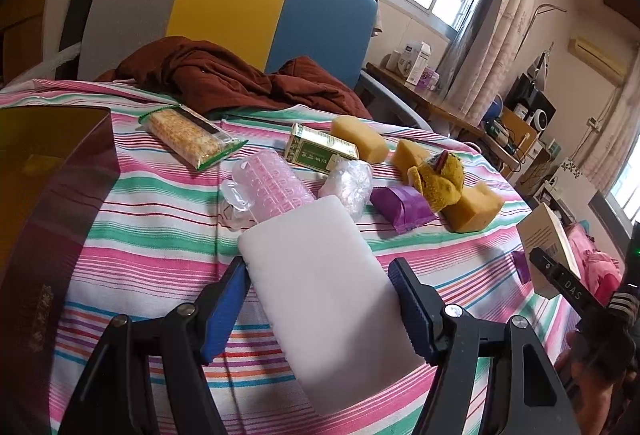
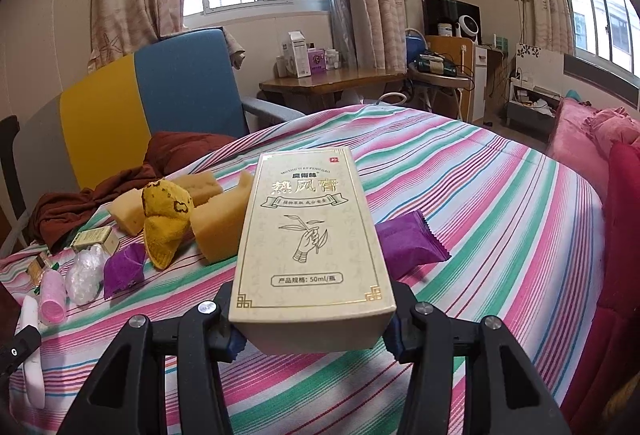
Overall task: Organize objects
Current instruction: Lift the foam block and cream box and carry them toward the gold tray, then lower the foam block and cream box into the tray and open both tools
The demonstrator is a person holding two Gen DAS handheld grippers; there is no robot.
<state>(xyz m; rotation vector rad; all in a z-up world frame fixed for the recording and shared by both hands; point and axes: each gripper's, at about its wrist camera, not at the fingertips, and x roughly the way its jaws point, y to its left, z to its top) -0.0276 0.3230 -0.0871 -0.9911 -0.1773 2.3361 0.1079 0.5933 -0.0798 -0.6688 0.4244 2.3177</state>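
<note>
My left gripper (image 1: 320, 307) is shut on a white foam block (image 1: 316, 291) and holds it over the striped cloth. My right gripper (image 2: 312, 331) is shut on a cream carton with gold print (image 2: 308, 235), held above the cloth; the carton also shows at the right in the left wrist view (image 1: 548, 239). Loose on the cloth lie yellow sponges (image 1: 360, 137), a yellow toy (image 1: 438, 179), purple packets (image 1: 402, 209), a green-and-gold box (image 1: 320, 151), a cracker pack (image 1: 188, 137) and bubble-wrap rolls (image 1: 276, 183).
A dark brown box (image 1: 48, 195) stands at the left on the striped table (image 1: 160, 235). A rust-red garment (image 1: 224, 75) lies at the far edge before a grey, yellow and blue chair (image 1: 232, 7). A second purple packet (image 2: 408, 243) lies right of the carton. Pink bedding (image 2: 600, 139) is at the right.
</note>
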